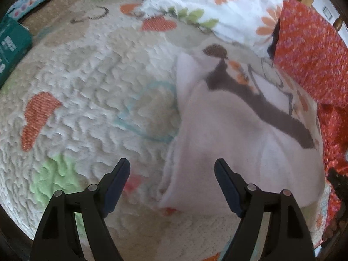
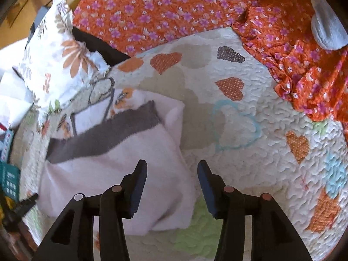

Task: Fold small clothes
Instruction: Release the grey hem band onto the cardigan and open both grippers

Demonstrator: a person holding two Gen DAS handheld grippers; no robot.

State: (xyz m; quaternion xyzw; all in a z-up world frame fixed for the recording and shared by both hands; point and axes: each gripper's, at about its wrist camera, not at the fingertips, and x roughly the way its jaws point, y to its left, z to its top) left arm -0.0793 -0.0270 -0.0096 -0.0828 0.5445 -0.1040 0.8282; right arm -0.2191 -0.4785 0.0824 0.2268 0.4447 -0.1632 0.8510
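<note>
A small pale pink garment (image 1: pixel 235 143) with a dark grey band (image 1: pixel 261 106) lies folded on the quilted bedspread (image 1: pixel 82 87). It also shows in the right wrist view (image 2: pixel 113 174), with its grey band (image 2: pixel 102 134) at the far side. My left gripper (image 1: pixel 171 169) is open and empty, its right finger over the garment's left edge. My right gripper (image 2: pixel 171 169) is open and empty, its left finger over the garment's right edge.
An orange floral cloth (image 2: pixel 174 10) lies at the far side and also shows in the left wrist view (image 1: pixel 311 54). A white floral pillow (image 2: pixel 58 54) is at the left. A teal box (image 1: pixel 10 47) sits at the bed's edge. A grey item (image 2: pixel 326 30) rests upper right.
</note>
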